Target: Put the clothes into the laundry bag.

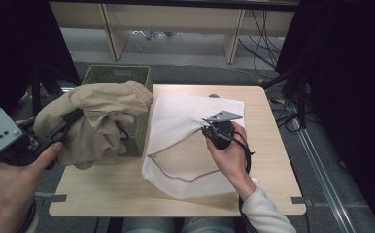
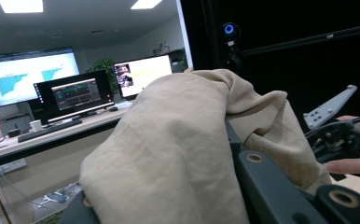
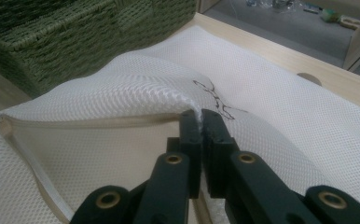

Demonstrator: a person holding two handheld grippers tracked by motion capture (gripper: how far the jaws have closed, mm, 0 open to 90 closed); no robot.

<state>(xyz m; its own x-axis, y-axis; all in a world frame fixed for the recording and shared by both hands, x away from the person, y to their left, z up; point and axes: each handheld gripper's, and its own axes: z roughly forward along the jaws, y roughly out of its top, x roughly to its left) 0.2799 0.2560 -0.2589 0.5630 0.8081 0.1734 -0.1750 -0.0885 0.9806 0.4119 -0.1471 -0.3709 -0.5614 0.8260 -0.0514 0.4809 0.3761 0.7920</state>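
The left gripper is gripping a crumpled beige cloth garment, holding it raised in front of the green woven basket at the table's left. The right gripper is pinching the upper edge of the white mesh laundry bag, its jaws clamped on the fabric and lifting the zipped mouth open on the light wooden table. The garment is judged lifted out but not yet bagged; insertion and closing are remaining. Counted: one garment, one bag, one basket.
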